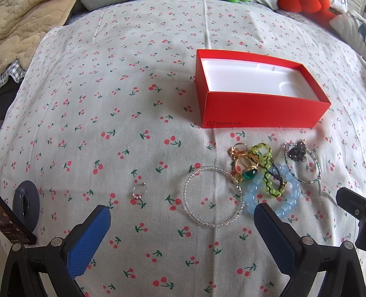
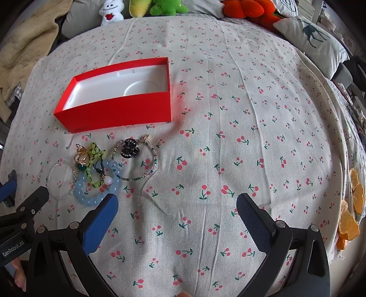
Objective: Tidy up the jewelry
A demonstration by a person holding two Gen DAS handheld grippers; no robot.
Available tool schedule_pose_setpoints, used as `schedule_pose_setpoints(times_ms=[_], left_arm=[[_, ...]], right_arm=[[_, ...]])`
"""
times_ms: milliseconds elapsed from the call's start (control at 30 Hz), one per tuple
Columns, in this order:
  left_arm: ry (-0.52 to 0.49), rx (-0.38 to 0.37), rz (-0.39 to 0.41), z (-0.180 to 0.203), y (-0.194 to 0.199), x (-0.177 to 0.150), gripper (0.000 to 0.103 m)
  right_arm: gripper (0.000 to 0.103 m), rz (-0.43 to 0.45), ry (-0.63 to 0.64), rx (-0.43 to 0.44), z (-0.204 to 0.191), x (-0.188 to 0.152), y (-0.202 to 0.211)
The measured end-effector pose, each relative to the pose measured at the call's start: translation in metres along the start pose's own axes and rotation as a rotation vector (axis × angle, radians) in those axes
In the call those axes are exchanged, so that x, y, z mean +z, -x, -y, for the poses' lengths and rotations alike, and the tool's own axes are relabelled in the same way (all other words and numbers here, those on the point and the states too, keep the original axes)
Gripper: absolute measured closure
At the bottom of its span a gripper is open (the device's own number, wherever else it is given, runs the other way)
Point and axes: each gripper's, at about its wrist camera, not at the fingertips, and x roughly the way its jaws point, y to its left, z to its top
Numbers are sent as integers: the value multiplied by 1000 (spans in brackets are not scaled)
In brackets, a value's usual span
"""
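Observation:
An open red box (image 1: 258,112) (image 2: 119,114) with a white inside lies on the cherry-print cloth. In front of it lies a heap of jewelry: a clear bead bracelet (image 1: 212,196) (image 2: 60,180), a pale blue bead bracelet (image 1: 274,194) (image 2: 98,182), a green beaded strand (image 1: 267,169) (image 2: 95,164), gold rings with a green stone (image 1: 246,164) (image 2: 81,157), a thin dark bead bracelet with a black charm (image 1: 299,160) (image 2: 135,157), and a small ring (image 1: 139,193) apart at the left. My left gripper (image 1: 181,219) is open, above the clear bracelet. My right gripper (image 2: 177,205) is open and empty, right of the heap.
Plush toys (image 2: 112,11) and an orange cushion (image 2: 249,9) sit at the far edge. A deer pillow (image 2: 311,38) lies at the far right. A beige blanket (image 1: 20,29) lies at the far left. A dark round object (image 1: 25,203) lies by my left finger.

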Motion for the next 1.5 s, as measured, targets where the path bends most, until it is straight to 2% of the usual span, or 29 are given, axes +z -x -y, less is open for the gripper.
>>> schedule_pose_setpoints(times_ms=[333, 767, 900, 1100, 1367, 1500], left_arm=[[0, 1, -1, 0, 0, 0, 0], [0, 0, -6, -1, -1, 1, 0], [-5, -1, -10, -2, -2, 2, 0], [-21, -8, -33, -5, -6, 9, 0], [-45, -61, -78, -12, -10, 37, 0], [6, -143, -120, -19, -20, 47, 0]], right_arm=[[0, 32, 4, -1, 0, 0, 0], [0, 16, 2, 0, 2, 1, 1], [0, 42, 4, -10, 5, 3, 5], [0, 16, -29, 9, 10, 12, 9], [0, -56, 15, -17, 6, 33, 8], [0, -95, 27, 48, 2, 42, -3]])
